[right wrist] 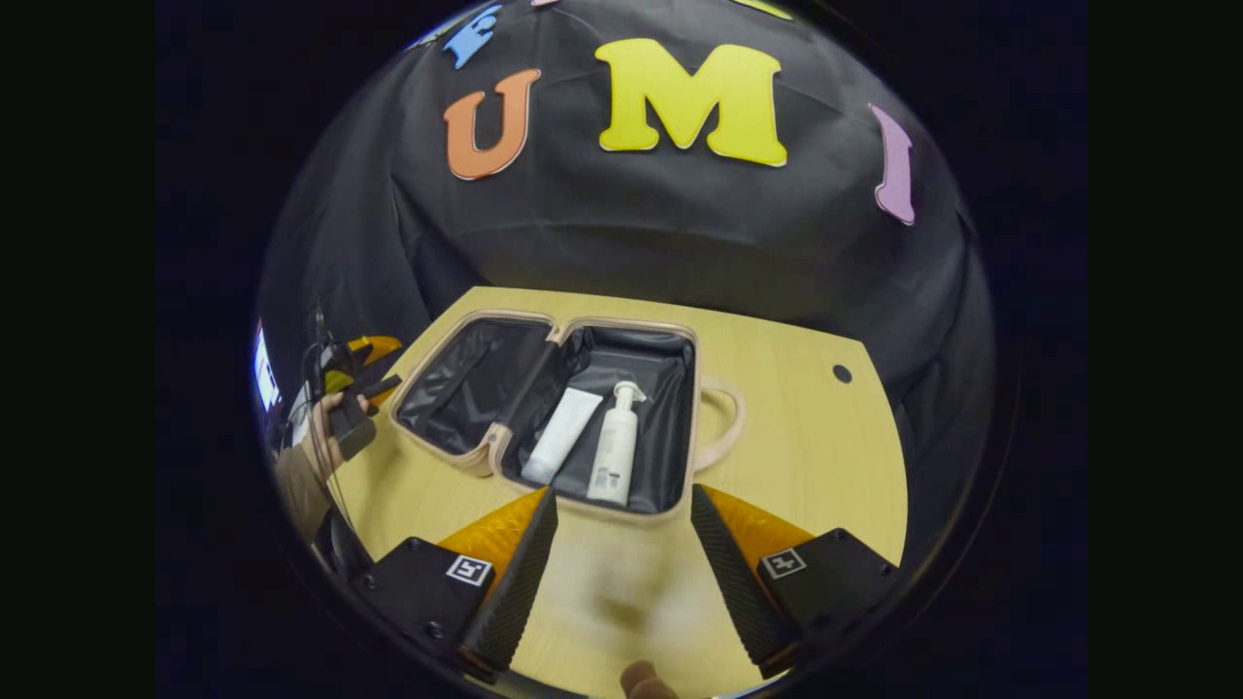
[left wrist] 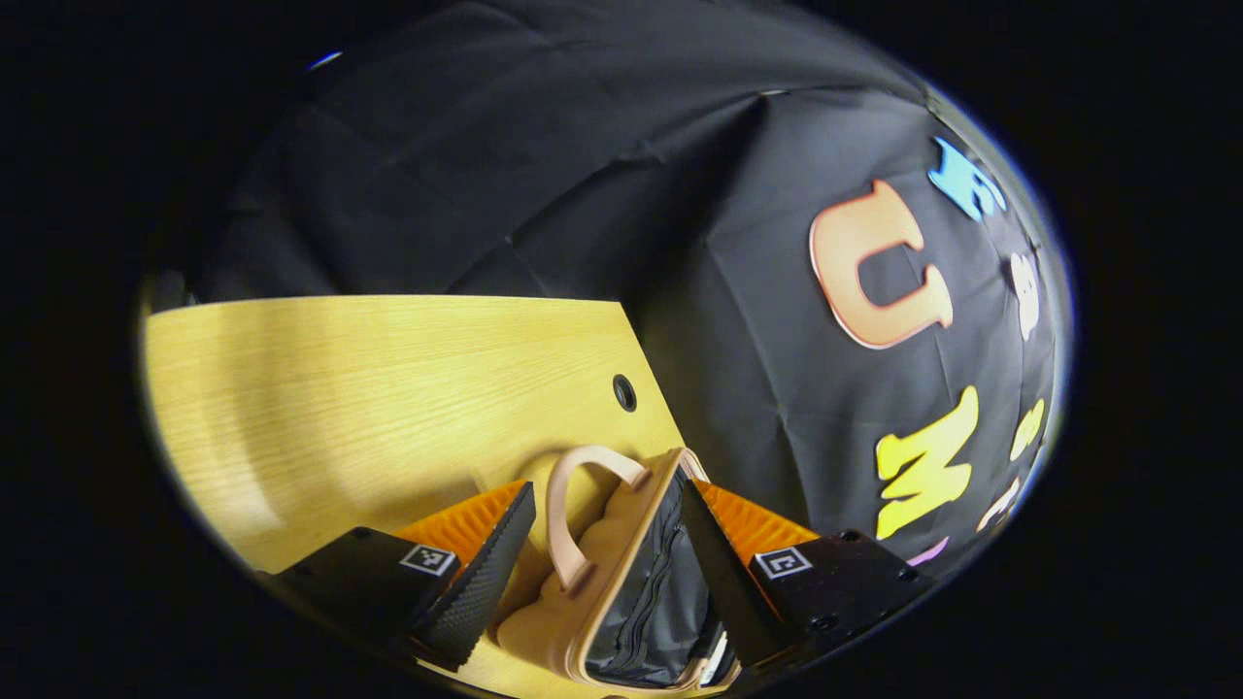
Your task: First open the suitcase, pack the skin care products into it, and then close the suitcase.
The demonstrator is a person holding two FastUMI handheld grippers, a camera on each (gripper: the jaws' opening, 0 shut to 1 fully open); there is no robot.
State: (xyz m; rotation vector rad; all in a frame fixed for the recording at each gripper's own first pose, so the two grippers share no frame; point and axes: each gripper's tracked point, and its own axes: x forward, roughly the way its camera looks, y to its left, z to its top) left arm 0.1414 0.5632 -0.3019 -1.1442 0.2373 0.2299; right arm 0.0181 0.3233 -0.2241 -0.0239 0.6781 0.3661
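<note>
On the pale wooden table point(right wrist: 796, 427), ringed by black cloth, the suitcase point(right wrist: 544, 408) lies open; both tongs spread.

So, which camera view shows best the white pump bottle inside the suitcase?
The right gripper view: the pump bottle lies in full sight in the open suitcase, beside a white tube. In the left gripper view, the suitcase is seen edge-on between the fingers and I cannot make out the bottle.
</note>
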